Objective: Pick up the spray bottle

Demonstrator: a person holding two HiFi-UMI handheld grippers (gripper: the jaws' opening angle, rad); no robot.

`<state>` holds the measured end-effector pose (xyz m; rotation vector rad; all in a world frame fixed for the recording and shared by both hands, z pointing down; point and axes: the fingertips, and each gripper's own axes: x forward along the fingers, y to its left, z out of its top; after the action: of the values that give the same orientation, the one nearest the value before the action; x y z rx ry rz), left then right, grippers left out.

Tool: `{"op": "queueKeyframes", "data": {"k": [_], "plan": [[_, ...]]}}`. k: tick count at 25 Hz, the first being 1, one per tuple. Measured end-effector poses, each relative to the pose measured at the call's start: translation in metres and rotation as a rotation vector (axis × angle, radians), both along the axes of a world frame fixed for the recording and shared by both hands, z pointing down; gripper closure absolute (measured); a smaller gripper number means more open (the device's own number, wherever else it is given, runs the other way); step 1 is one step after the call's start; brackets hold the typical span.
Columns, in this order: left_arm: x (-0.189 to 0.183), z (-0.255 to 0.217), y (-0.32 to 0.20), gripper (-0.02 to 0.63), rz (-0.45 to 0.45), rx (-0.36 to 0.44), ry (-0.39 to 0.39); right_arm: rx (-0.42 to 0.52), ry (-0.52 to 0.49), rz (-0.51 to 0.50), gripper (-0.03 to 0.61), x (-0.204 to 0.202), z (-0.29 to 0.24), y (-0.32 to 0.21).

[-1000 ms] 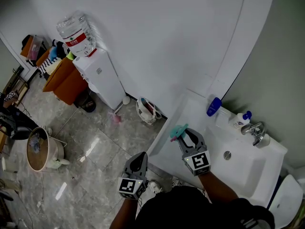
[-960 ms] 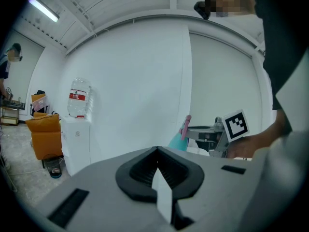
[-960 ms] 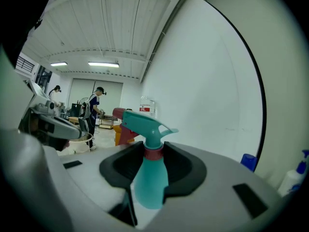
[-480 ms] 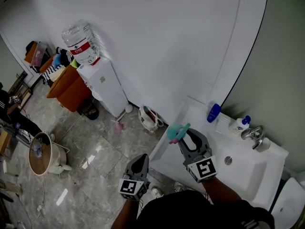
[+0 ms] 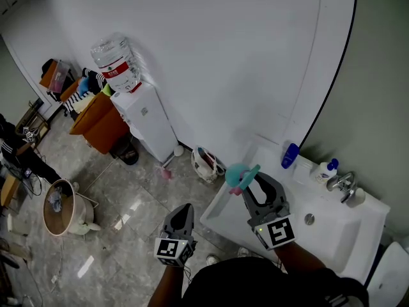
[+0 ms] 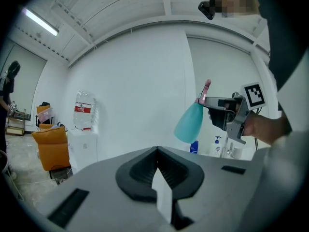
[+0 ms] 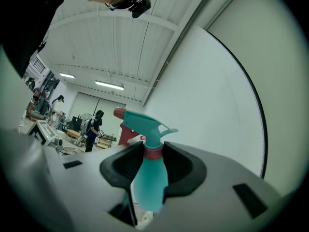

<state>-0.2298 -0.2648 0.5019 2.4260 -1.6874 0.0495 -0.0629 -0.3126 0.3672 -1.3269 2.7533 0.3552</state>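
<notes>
Right gripper [image 7: 153, 154]: jaws clenched on the bottle [image 7: 148, 180] at its pink collar, body hanging below | Bottle: held in the air above the sink's [image 5: 220, 204] left edge (not touching it) | Left gripper [image 6: 157, 164]: jaws together, empty | Risk: the neck hold is narrow, so a jerk or tilt could make the bottle swing or slip out.

A washroom corner: white sink [image 5: 342, 238], faucet [image 5: 339, 184], soap bottle [image 5: 324, 171], water dispenser [image 5: 151, 124], tiled floor [image 5: 121, 203].
</notes>
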Motion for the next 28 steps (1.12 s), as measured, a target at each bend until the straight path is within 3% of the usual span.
{"op": "queueKeyframes", "data": {"k": [9, 28], "plan": [[-0.014, -0.023, -0.006, 0.618, -0.041, 0.070, -0.031, 0.005, 0.012, 0.001, 0.448, 0.001, 0.003, 0.004], [0.005, -0.030, -0.009, 0.618, 0.014, 0.074, -0.047, -0.031, 0.036, 0.023, 0.448, 0.006, 0.024, -0.003]]}}
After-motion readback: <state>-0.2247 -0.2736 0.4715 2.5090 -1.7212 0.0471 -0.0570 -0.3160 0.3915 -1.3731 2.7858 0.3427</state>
